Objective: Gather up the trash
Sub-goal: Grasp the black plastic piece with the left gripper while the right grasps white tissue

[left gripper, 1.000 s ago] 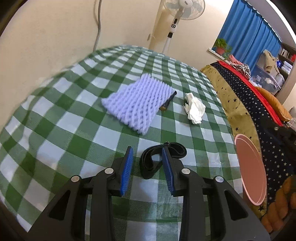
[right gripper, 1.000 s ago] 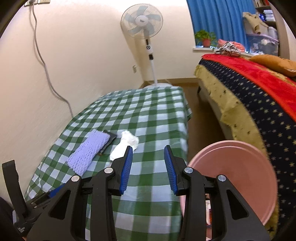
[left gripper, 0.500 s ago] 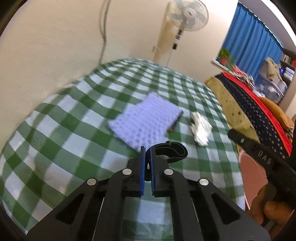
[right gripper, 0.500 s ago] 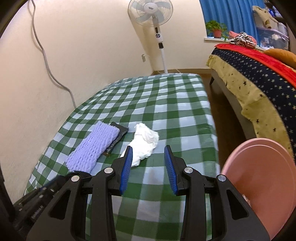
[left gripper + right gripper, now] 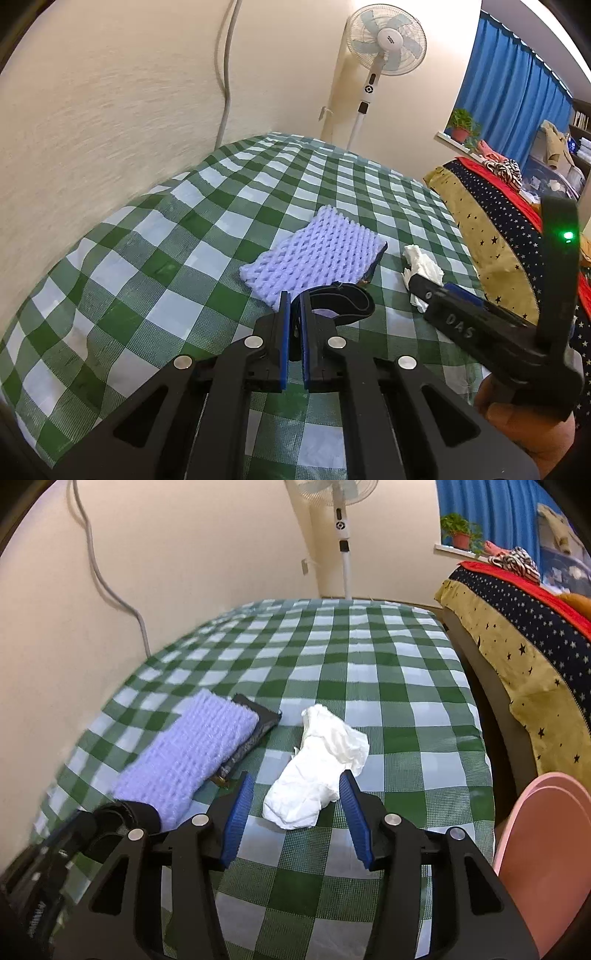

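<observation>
Lifted since earlier, the black elastic band loop (image 5: 341, 301) sits pinched in the left gripper (image 5: 294, 299), while the spread right gripper (image 5: 295, 788) now straddles the crumpled white tissue (image 5: 321, 770), lengthwise between its fingers.

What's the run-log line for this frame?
left tongs: shut on black band | right tongs: open, straddling crumpled tissue | foam net: on table | pink bin: right edge
</observation>
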Motion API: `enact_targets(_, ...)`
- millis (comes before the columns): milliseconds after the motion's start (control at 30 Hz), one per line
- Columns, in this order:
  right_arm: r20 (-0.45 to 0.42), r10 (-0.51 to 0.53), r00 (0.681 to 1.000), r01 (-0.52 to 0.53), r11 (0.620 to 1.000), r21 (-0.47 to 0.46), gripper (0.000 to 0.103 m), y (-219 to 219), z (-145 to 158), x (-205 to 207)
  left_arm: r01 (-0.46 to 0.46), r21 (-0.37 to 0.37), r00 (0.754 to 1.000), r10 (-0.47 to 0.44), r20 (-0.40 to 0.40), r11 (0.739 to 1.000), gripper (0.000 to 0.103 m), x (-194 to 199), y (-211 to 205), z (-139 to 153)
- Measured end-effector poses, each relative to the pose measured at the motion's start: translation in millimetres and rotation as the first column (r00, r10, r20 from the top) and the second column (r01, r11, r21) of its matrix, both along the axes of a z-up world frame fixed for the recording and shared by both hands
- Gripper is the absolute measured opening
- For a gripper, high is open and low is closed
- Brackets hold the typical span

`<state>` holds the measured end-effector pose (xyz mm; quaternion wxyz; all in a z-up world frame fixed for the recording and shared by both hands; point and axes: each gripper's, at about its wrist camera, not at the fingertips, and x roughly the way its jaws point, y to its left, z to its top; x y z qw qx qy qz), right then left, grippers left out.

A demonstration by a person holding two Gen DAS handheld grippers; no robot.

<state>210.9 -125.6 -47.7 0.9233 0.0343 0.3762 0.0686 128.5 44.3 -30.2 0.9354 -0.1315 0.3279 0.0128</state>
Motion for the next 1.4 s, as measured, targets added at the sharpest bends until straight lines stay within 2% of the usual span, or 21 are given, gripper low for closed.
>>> enact_targets(100, -0.014, 0.002, 1.000, -0.002, 1.000, -0.024, 0.048, 3.0, -3.9, 0.9, 0.002, -0.001, 1.000, -0.002, -0.004, 1.000, 0.005, 0.7, -0.6, -1.8)
enact_targets(267, -0.035, -0.001, 0.999, 0.000, 1.000, -0.026, 0.015, 1.0, -7.3, 1.0, 0.006, -0.010, 1.000, -0.006, -0.009, 1.000, 0.005, 1.3, 0.7, -2.6)
enact_targets(367, -0.023, -0.004, 1.000, 0.003, 0.999, -0.032, 0.010, 0.0, -5.2, -2.8, 0.010, -0.011, 1.000, -0.010, -0.008, 1.000, 0.005, -0.1, 0.5, -1.6)
enact_targets(933, 0.047, -0.003, 0.999, 0.003, 1.000, -0.013, 0.008, -19.1, 34.5, -54.8, 0.035, -0.020, 0.999, -0.034, 0.029, 0.999, 0.005, -15.4, -2.4, 16.4)
enact_targets(1400, 0.109, -0.011, 0.994, 0.010, 1.000, 0.003, 0.008, -36.2, 82.3, -106.7, 0.091, -0.009, 0.994, -0.091, 0.063, 0.996, 0.005, -39.3, -12.7, 34.8)
